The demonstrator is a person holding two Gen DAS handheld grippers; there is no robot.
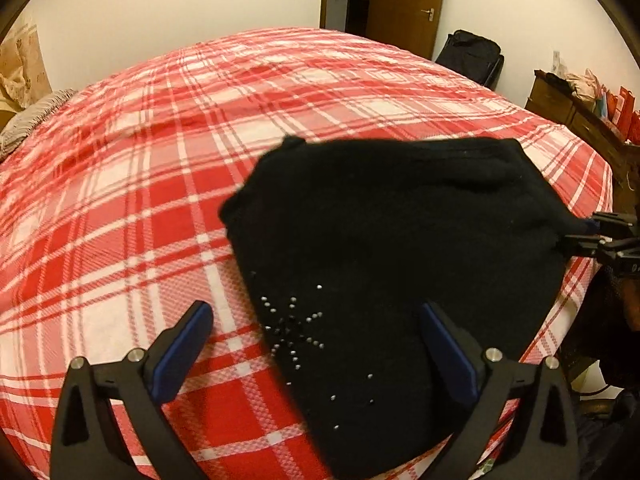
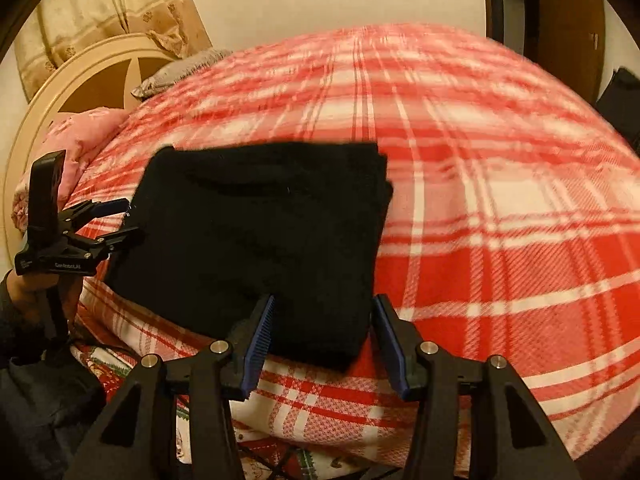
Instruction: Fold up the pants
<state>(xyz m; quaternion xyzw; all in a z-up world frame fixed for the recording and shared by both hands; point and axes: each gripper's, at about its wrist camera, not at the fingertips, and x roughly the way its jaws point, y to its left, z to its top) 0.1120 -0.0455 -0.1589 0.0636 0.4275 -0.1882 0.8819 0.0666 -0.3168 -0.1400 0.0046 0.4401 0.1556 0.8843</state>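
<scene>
The black pants (image 1: 392, 240) lie folded in a thick bundle on the red plaid bed (image 1: 140, 200), with a star of silver studs (image 1: 292, 332) on the near part. My left gripper (image 1: 316, 308) stands wide open above the studded end, one finger over the bedspread and the other over the cloth, gripping nothing. In the right wrist view the left gripper (image 2: 134, 218) is open at the left edge of the pants (image 2: 260, 220). My right gripper (image 2: 325, 300) is shut on the near corner of the bundle. The cloth is drawn to a point at the right gripper (image 1: 582, 228).
The bed's near edge (image 2: 320, 420) runs just below the pants. A headboard (image 2: 80, 80), a pink quilt (image 2: 76, 136) and a pillow (image 2: 180, 70) lie at the left. A door (image 1: 404, 4), a black bag (image 1: 472, 58) and a cluttered wooden dresser (image 1: 568, 104) stand beyond.
</scene>
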